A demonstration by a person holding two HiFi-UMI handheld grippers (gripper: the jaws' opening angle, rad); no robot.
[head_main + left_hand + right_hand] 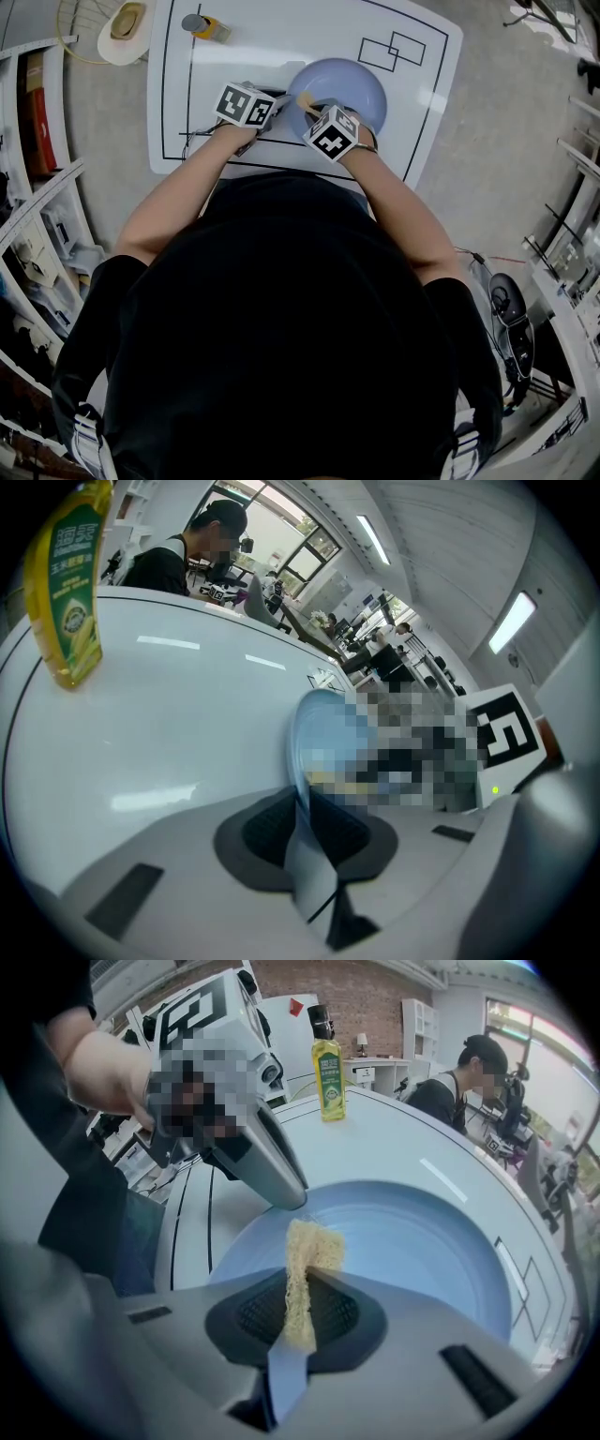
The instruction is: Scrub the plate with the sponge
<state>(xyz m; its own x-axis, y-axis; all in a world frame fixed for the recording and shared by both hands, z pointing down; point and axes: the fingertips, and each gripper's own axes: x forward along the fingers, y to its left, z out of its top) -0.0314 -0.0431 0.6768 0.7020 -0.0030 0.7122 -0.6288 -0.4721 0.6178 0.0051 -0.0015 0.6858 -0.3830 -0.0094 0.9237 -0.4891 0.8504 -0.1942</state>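
Left gripper (pixel 305 827) pinches the rim of the blue plate (pixel 314 728), apparently to steady it on the white table (pixel 281 47) | right gripper (pixel 298 1312) clamps the yellow sponge (pixel 309 1246) above the plate's near edge, poised for scrubbing | soap bottle (pixel 327 1077) stands well apart.

Both bare forearms (pixel 178 197) reach up to the upper middle of the head view, converging. The left gripper (pixel 307 832) is clamped on the plate (pixel 300 747) rim; the right gripper (pixel 298 1309) pinches the sponge (pixel 311 1246).
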